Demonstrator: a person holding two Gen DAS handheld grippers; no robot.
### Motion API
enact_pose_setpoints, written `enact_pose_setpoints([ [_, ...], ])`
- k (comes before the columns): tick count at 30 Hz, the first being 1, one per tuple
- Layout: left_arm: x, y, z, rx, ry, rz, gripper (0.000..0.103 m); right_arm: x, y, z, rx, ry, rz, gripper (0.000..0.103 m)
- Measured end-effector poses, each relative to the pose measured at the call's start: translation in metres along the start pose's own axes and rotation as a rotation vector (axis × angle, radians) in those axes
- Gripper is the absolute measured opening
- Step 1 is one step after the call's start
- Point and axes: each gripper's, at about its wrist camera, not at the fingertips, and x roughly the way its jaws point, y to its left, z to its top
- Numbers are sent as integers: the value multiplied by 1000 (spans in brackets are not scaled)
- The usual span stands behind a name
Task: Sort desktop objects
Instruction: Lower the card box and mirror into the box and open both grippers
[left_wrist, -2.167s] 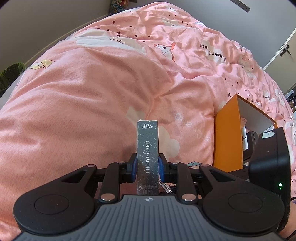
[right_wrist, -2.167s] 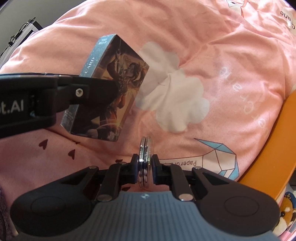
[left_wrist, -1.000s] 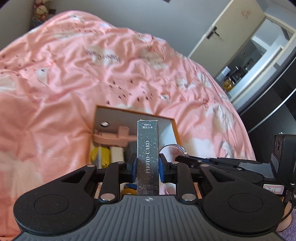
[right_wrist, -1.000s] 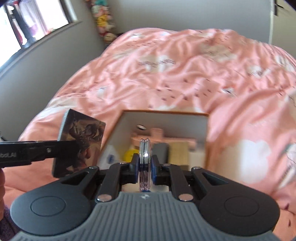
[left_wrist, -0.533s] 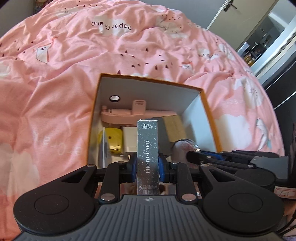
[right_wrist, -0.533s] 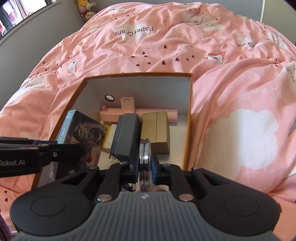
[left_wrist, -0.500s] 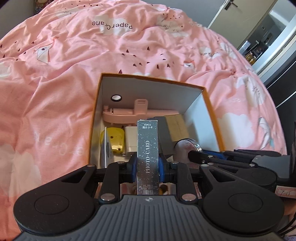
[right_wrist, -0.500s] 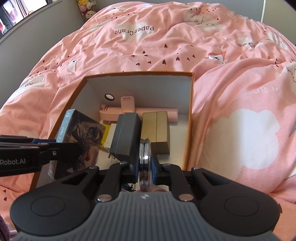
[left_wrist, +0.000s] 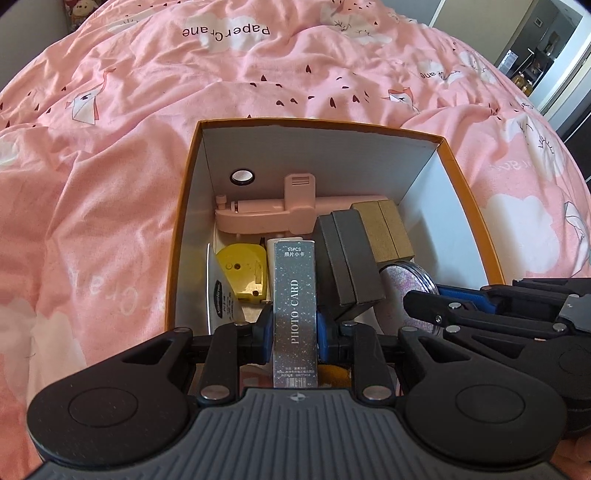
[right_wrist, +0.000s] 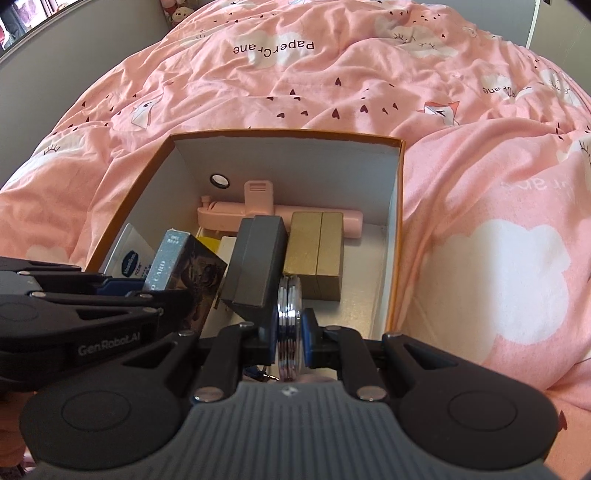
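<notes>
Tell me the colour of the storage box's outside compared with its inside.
The storage box is orange outside with white inner walls, clearest in the left wrist view.

Pink patterned duvet, grey wall behind

Both grippers, left and right, lowered from over bedspread into orange box.

Orange box, pink patterned quilt
</notes>
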Motion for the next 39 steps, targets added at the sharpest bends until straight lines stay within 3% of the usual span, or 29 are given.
enact_pose_setpoints([
  [11,10,-6,1,32,-37,61,26,6,2,8,-2,-6,-41,13],
  [25,-2,2,-2,5,-22,-6,27,6,2,9,-26,14,-38,14],
  [32,-33,3,-5,20,-97,-37,37,-2,5,4,-29,-10,-3,18],
  [35,-49,-1,-9,43,-141,-31,41,-13,10,-2,-42,-42,-8,24],
  [37,-60,-4,-13,59,-179,-24,50,-22,13,-6,-53,-73,-13,29],
  [39,-70,-7,-18,74,-217,-12,51,-31,18,-11,-60,-108,-20,32],
])
